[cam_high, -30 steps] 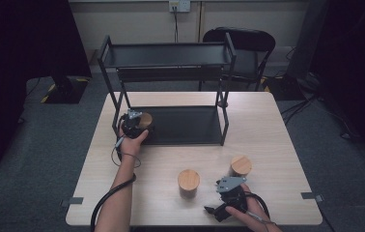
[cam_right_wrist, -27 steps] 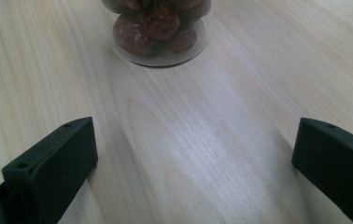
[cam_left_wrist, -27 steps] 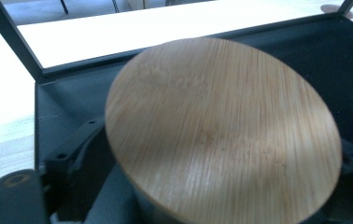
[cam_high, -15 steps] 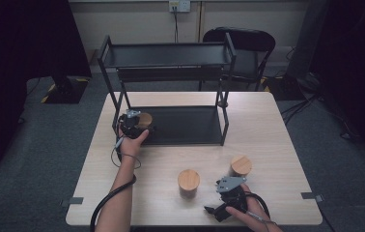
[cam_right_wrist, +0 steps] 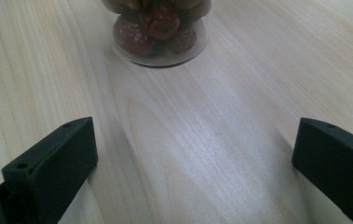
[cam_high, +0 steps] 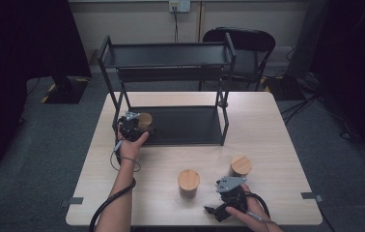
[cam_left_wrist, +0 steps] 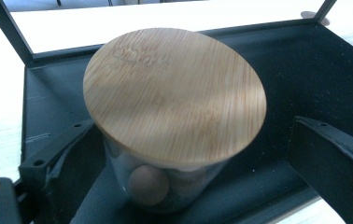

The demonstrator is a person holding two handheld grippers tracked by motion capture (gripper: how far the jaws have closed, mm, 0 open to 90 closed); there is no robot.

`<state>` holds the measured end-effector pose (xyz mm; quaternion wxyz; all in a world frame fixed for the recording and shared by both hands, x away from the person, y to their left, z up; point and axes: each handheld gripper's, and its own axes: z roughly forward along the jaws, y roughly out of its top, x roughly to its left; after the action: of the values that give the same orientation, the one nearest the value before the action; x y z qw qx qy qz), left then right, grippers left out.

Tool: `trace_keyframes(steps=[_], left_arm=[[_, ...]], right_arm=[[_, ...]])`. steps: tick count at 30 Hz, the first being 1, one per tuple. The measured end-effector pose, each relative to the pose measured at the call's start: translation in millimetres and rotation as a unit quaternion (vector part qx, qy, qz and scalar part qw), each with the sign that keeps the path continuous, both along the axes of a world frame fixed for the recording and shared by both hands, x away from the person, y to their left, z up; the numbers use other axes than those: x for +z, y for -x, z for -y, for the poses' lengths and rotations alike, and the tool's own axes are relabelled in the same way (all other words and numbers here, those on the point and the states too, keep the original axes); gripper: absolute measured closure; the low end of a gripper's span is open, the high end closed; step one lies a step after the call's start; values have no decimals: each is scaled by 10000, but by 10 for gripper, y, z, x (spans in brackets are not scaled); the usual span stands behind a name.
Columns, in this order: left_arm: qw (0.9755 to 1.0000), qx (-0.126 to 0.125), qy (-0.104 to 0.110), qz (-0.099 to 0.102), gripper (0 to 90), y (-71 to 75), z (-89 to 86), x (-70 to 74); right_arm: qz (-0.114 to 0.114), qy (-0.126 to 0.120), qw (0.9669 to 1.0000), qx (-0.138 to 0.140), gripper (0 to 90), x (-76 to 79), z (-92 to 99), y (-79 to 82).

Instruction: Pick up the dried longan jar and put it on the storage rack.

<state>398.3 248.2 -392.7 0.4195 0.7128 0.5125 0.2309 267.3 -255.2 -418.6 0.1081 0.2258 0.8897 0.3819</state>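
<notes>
The jar [cam_left_wrist: 174,121] stood on the lower shelf [cam_high: 185,126] of the black rack, at its left end. The left gripper [cam_high: 131,126] had just been opening its jaws; the jar sat between them, apparently released. The placing step looked finished; withdrawal should come next, straight back. The right gripper [cam_high: 225,200] rested open-jawed on the counter [cam_high: 267,125], unmoved, facing another jar [cam_right_wrist: 158,28].

Bright tabletop, dark surroundings; soft, slightly blurred close-ups.
</notes>
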Motion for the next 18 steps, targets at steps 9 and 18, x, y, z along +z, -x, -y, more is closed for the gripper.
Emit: trace_keyframes(steps=[9, 18], left_arm=[[10000, -15, 40, 30, 47, 76, -8, 3], [10000, 6, 79, 45, 40, 146, 21, -5]], right_arm=[[2, 0, 10000, 0, 0, 0, 0, 0], [1, 0, 10000, 0, 0, 0, 0, 0]])
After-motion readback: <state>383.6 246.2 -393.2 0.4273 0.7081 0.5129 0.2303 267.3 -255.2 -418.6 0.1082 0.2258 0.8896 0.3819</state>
